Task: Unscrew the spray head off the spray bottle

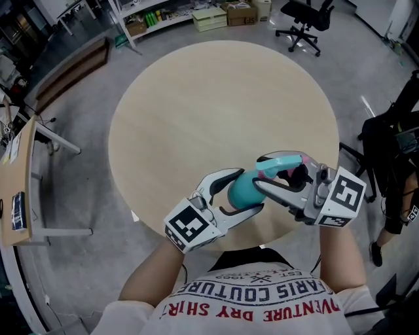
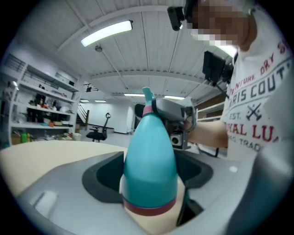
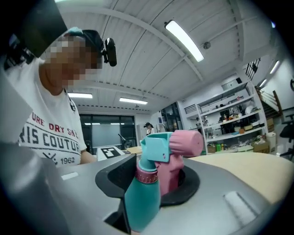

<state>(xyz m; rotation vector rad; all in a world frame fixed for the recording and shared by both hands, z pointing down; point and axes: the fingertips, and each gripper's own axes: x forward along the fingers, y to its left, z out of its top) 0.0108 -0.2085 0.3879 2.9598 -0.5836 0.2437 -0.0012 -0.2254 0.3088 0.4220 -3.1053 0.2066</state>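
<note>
A teal spray bottle (image 1: 241,190) with a teal and pink spray head (image 1: 280,165) is held in the air over the near edge of the round beige table (image 1: 216,111). My left gripper (image 1: 249,191) is shut on the bottle's wide body (image 2: 149,156), with one jaw on each side. My right gripper (image 1: 260,171) comes in from the right and is shut on the spray head (image 3: 172,147), just above the pink ribbed collar (image 3: 148,176). In the right gripper view the bottle's teal neck (image 3: 142,202) runs down between the jaws.
A black office chair (image 1: 304,19) and low shelves with boxes (image 1: 216,16) stand beyond the table. A wooden desk (image 1: 16,183) is at the far left and dark equipment (image 1: 393,150) at the right. The person's shirt (image 1: 262,298) fills the bottom.
</note>
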